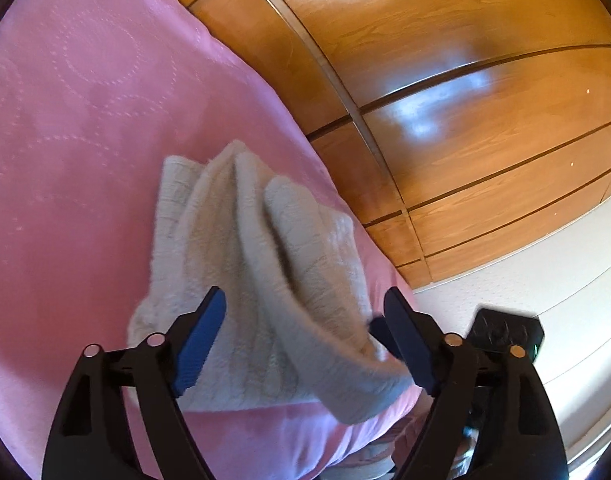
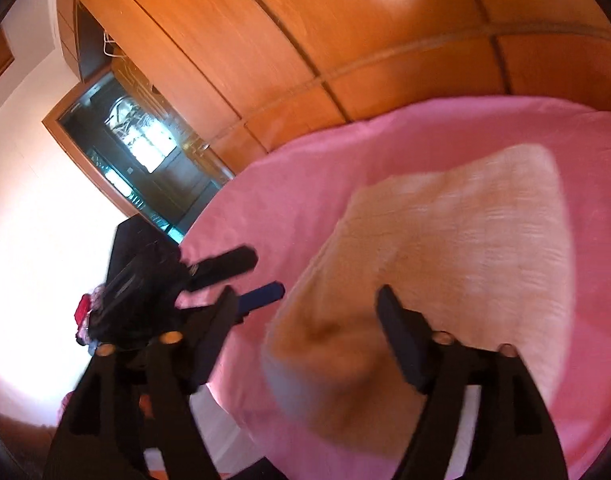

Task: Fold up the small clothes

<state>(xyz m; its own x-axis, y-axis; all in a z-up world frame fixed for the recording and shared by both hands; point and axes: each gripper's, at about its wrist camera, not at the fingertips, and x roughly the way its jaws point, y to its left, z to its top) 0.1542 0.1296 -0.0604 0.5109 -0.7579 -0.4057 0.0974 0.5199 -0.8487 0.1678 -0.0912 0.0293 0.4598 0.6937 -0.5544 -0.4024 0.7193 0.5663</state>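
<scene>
A cream knitted garment (image 1: 257,264) lies bunched in thick folds on the pink bedspread (image 1: 85,120). My left gripper (image 1: 305,312) is open, its blue-padded fingers either side of the garment's near end. In the right wrist view the garment (image 2: 445,248) looks flatter and blurred on the bedspread (image 2: 305,184). My right gripper (image 2: 309,304) is open above the garment's near edge. The left gripper's fingers (image 2: 261,294) show to the left of it, over the bed's edge.
Wooden wardrobe panels (image 1: 465,80) stand just beyond the bed. A white floor (image 1: 525,280) runs along the bed's right side. A dark doorway (image 2: 145,148) and a black object (image 2: 141,264) are at the left in the right wrist view.
</scene>
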